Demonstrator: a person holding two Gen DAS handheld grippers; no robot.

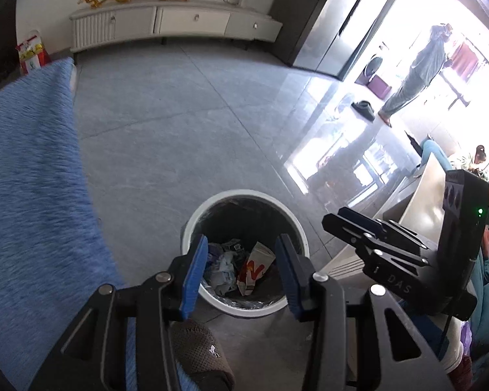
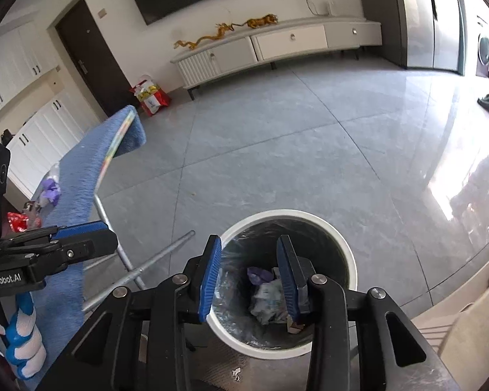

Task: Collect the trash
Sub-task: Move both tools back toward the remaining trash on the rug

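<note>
Trash (image 1: 241, 265): crumpled wrappers and a red-and-white carton lie in the white bin (image 1: 192, 220), below and beyond both sets of fingers
Left gripper (image 1: 241, 270): jaws partly open, nothing between the pads; hangs over the bin mouth
Right gripper (image 2: 249, 277): partly open, empty; also above the bin
Risk: I judge a lower reach could knock the rim; more trash (image 2: 50, 189) waits on the blue-covered table (image 2: 71, 195) beside the left fingers

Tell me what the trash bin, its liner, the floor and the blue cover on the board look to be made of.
Trash bin: likely plastic, with a smooth, matte white rim.
Liner: thin plastic film, dark, crinkled and glossy.
Floor: probably polished stone or ceramic tile, grey, with straight joint lines and strong window reflections.
Blue cover: fabric, plush or terry-like, with a fuzzy brushed nap.
</note>
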